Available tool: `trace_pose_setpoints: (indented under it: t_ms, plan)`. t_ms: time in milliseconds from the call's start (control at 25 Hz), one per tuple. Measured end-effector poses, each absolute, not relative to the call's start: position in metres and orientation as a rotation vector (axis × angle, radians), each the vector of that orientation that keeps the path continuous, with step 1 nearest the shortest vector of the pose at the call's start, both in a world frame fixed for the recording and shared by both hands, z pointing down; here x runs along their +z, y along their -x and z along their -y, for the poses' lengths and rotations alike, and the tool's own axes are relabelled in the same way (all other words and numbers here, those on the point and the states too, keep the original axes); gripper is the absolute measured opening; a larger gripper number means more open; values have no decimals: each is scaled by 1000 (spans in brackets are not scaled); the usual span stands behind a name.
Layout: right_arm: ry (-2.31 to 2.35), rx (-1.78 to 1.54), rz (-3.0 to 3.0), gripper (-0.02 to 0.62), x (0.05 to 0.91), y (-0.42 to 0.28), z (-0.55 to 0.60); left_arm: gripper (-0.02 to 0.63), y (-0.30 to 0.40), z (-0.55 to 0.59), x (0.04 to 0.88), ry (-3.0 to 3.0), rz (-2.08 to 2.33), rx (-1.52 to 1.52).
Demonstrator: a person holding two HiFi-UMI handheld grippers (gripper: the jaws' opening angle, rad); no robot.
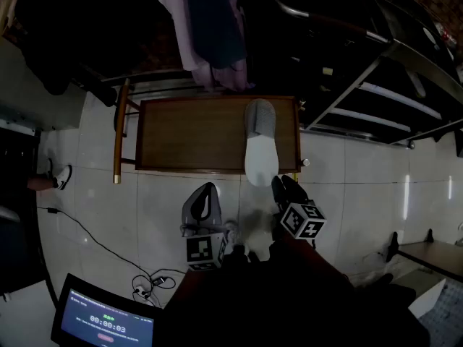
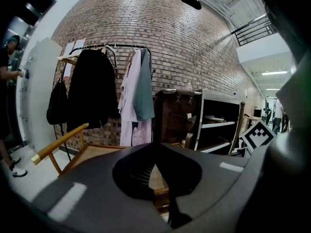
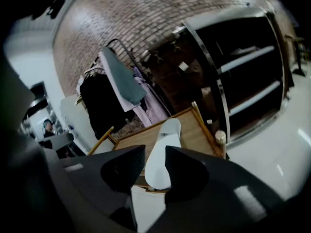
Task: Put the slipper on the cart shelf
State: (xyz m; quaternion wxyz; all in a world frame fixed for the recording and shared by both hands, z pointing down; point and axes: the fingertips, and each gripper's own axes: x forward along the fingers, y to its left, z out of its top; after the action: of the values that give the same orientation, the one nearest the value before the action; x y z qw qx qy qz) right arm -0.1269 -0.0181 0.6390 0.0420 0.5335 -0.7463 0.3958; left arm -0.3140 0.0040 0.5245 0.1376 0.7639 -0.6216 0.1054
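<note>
The slipper (image 1: 260,147) lies on the cart shelf (image 1: 181,132), on its right part. Its grey toe points to the far rim and its white heel juts out over the near edge. The placing looks nearly done. What may be left is a push to bring the heel fully onto the wood, then backing away.

The right hand-held gripper (image 1: 283,183) is released. Its 2 jaws stand apart, and the heel shows through the gap beyond them with no pad pressing on it. From the head view its tips sit just beside the heel, to the right. The left hand-held gripper (image 1: 205,190) is clenched on nothing, over the floor in front of the shelf and apart from the slipper.

The shelf has a raised rim, and the slipper lies near the right rim. The whole left part is bare wood up to the handle (image 1: 118,132). Hanging clothes (image 1: 210,27) crowd the far side and a black rack (image 1: 376,100) stands near the right corner. The tiled floor on the near side is open, so pulling straight back looks the safest way out.
</note>
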Motion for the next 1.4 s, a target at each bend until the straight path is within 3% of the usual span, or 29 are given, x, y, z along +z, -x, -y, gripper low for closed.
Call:
trace_pose_setpoints:
  t_ms: [280, 480, 720, 800, 920, 1400]
  plan:
    - [-1604, 1869, 2056, 157, 702, 124, 15, 15, 316, -4, 522, -2198, 1821, 303]
    - [-1517, 2092, 1988, 213, 721, 138, 17, 15, 316, -10, 527, -2169, 1824, 335]
    - [-1414, 2268, 1952, 212, 739, 156, 30, 15, 310, -8, 528, -2150, 1837, 325]
    - [-1394, 2288, 1962, 191, 740, 161, 36, 15, 311, -6, 527, -2149, 1846, 315]
    - [-1377, 2295, 1957, 78, 743, 165, 39, 15, 310, -7, 525, -2158, 1855, 315]
    - [-1311, 2177, 2163, 48, 699, 162, 35, 15, 314, -19, 512, -2164, 1886, 294]
